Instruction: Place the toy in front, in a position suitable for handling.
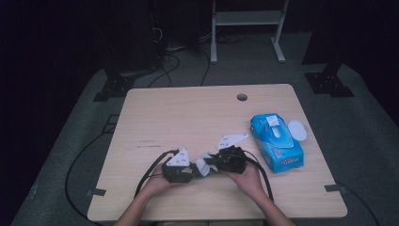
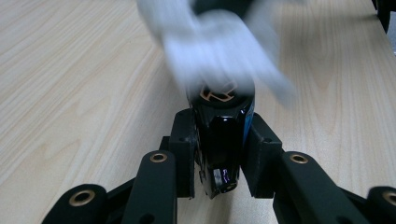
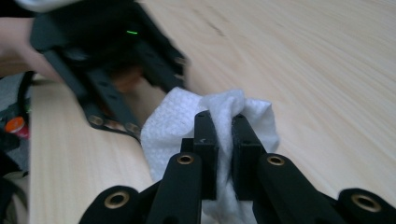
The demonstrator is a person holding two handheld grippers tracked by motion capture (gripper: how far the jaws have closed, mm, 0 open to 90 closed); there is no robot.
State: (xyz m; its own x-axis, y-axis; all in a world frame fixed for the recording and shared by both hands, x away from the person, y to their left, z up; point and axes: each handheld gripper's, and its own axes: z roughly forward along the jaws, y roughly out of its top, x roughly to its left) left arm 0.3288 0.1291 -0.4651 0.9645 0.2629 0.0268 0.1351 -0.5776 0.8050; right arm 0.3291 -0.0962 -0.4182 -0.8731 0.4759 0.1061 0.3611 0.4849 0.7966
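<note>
In the left gripper view my left gripper (image 2: 223, 135) is shut on a glossy black object (image 2: 223, 116) with a gold emblem on its top and a blue edge. A blurred white wipe (image 2: 219, 46) lies against its far end. In the right gripper view my right gripper (image 3: 226, 126) is shut on that white wipe (image 3: 177, 126), bunched between the jaws. Just beyond the wipe is the left gripper (image 3: 112, 60). From above, the left gripper (image 1: 181, 170) and right gripper (image 1: 226, 160) meet near the table's front, with the wipe (image 1: 203, 165) between them.
A blue pack of wipes (image 1: 276, 141) lies at the table's right with its white lid (image 1: 297, 130) flipped open. The wooden table (image 1: 188, 113) has a round hole (image 1: 242, 97) near its far edge. Cables trail off the front left.
</note>
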